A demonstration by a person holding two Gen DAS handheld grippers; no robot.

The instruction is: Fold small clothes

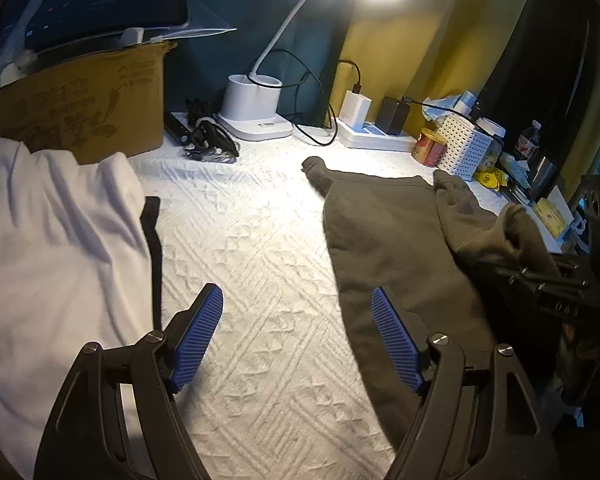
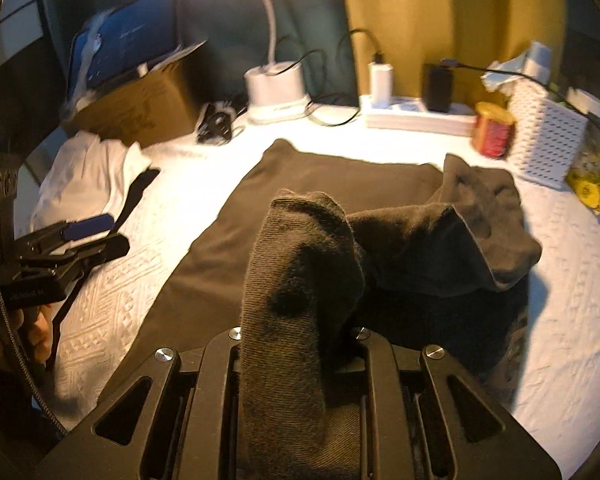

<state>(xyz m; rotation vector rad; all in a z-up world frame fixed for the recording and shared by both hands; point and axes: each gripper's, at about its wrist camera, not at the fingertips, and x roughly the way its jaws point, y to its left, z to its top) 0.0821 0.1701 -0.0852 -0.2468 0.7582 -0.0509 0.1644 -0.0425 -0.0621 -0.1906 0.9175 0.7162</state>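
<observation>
Underneath everything, a white textured cloth (image 1: 260, 240) covers the table. On it lies a dark olive garment (image 2: 320, 184), spread mostly flat, reaching from beneath the right gripper (image 2: 300, 320) forward to the far side of the table. That gripper's jaws are clamped together on a bunched part of the garment, which rises as a thick fold straight up between them and hides the fingertips. Just ahead and right of the jaws, more of the garment is heaped in a loose crumpled fold.

Left of the garment, the left gripper (image 1: 296, 336) hovers over bare cloth, its jaws wide apart with nothing between its blue ribbed pads (image 1: 198, 340). The garment's edge lies under the right-hand pad. A white garment (image 1: 60, 232) sits left of these jaws.

Farther ahead stand a cardboard box (image 1: 100, 108), a white lamp (image 1: 256, 108), a power strip (image 1: 376, 140), a white perforated basket (image 2: 548, 140) and a red can (image 2: 494, 130).
</observation>
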